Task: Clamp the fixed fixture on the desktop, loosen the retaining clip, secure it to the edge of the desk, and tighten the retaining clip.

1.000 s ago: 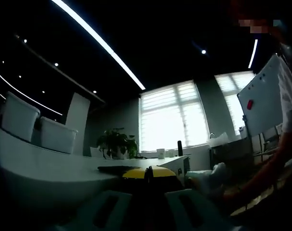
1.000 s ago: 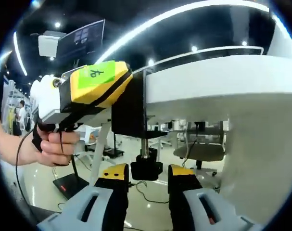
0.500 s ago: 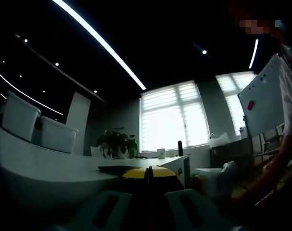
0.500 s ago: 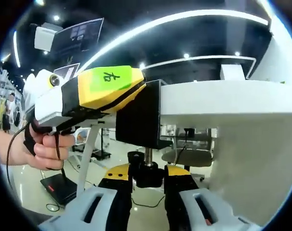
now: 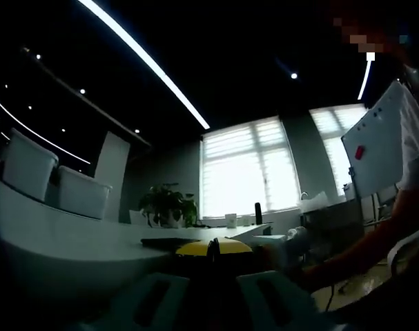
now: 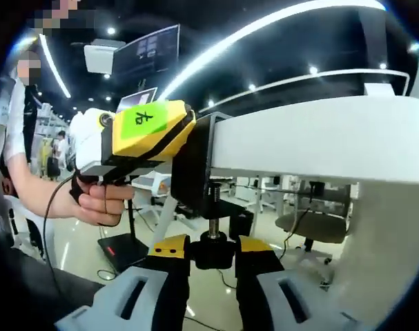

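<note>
A black clamp fixture (image 6: 192, 169) sits over the edge of the white desk (image 6: 313, 134). Its threaded screw (image 6: 212, 222) hangs below and ends in a black knob (image 6: 212, 252). My right gripper (image 6: 212, 254) is under the desk, its yellow-tipped jaws shut on that knob from both sides. My left gripper (image 6: 188, 134), yellow with a green label, grips the fixture's upper part from the left, held by a hand (image 6: 102, 203). In the left gripper view, my left gripper (image 5: 212, 249) is shut, with a thin dark piece between the yellow tips at the desk (image 5: 71, 241) edge.
Under the desk are a white table leg (image 6: 157, 221), an office chair (image 6: 313, 224) and cables on the floor. On the desk stand white boxes (image 5: 30, 165) and a plant (image 5: 168, 203). The person's arm (image 5: 364, 252) reaches in low on the right.
My right gripper's jaws have closed from wide apart onto the knob, and its view has shifted. In the left gripper view the person's arm has moved in toward the desk edge.
</note>
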Demonstrator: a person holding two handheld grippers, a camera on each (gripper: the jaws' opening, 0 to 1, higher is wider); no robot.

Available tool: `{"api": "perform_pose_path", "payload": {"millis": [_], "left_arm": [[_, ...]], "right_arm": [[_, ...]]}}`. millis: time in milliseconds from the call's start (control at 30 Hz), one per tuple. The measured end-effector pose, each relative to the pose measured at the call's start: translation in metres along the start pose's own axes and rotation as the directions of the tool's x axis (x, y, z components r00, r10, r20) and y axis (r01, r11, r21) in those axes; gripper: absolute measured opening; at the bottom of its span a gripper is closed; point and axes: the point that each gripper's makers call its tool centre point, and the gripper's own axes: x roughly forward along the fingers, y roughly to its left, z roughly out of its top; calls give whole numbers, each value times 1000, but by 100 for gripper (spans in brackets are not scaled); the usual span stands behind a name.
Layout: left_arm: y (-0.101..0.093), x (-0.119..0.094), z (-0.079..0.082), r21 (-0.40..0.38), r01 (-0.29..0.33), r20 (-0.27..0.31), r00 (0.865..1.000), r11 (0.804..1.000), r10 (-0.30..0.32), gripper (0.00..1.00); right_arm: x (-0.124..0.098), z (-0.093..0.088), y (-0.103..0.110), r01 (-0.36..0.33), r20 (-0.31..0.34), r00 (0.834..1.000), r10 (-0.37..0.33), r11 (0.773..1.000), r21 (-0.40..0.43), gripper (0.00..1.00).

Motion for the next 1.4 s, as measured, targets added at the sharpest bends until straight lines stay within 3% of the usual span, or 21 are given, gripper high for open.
{"api": "perform_pose_path", "payload": {"millis": [133, 233, 433, 500, 567, 633, 767, 800, 867, 1033, 1067, 1100, 1133, 1167, 1233, 1400], "left_arm": [[0, 0, 0, 1, 3, 0, 1000, 1000, -3, 2], [0, 0, 0, 2, 4, 0, 1000, 1000, -4, 2], [0, 0, 0, 3, 4, 0, 1000, 1000, -4, 2], [0, -1, 0, 6, 3, -2, 1000, 1000, -3, 2], [1, -1, 1, 3, 4, 0, 1000, 1000, -4, 2], [1, -1, 1, 1, 4, 2, 1000, 1000, -4, 2], [0, 0, 1, 6, 0, 0, 1000, 1000, 0, 2], [0, 0, 1, 6, -3, -2, 1000, 1000, 3, 2], [0, -1, 2, 5, -9, 0, 1000, 1000, 9, 2], [1, -1, 2, 17, -12, 0, 1000, 1000, 12, 2], [0, -1, 2, 22, -11, 0, 1000, 1000, 11, 2], [0, 0, 2, 24, -9, 0, 1000, 1000, 9, 2], [0, 0, 2, 25, -9, -1, 1000, 1000, 9, 2], [-1, 0, 2, 27, -10, -3, 1000, 1000, 10, 2], [-3, 0, 1, 67, -12, -13, 1000, 998, 13, 2], [-3, 2, 1, 54, -10, -13, 1000, 998, 11, 2]], "right_arm": [[1, 0, 0, -43, -9, 999, 43, 999, 7, 25], [1, -1, 1, -36, -1, 999, 36, 999, 8, 25], [-8, -12, -5, 93, 9, 996, -93, 995, 22, 33], [-15, -18, -6, 155, -5, 988, -155, 988, -25, 35], [-23, -19, -3, 224, 13, 974, -224, 975, 7, 35], [-29, -17, -2, 297, 30, 954, -297, 955, 14, 35], [-34, -12, 5, 447, 39, 893, -449, 894, 37, 35], [-35, -12, 5, 504, 30, 862, -505, 863, 40, 34], [-34, -8, 9, 563, 33, 825, -564, 825, 52, 33], [-29, 0, 9, 666, 50, 743, -668, 745, 44, 33], [-31, 0, 5, 697, 47, 715, -698, 716, 41, 32], [-34, 4, -1, 733, 69, 673, -736, 677, 67, 31], [-35, 6, -4, 749, 83, 654, -752, 658, 69, 31], [-32, 6, -7, 759, 75, 645, -760, 649, 47, 31], [-27, 4, -11, 759, 67, 645, -761, 649, 62, 31], [-17, 0, -11, 742, 55, 666, -744, 668, 54, 27]]}}
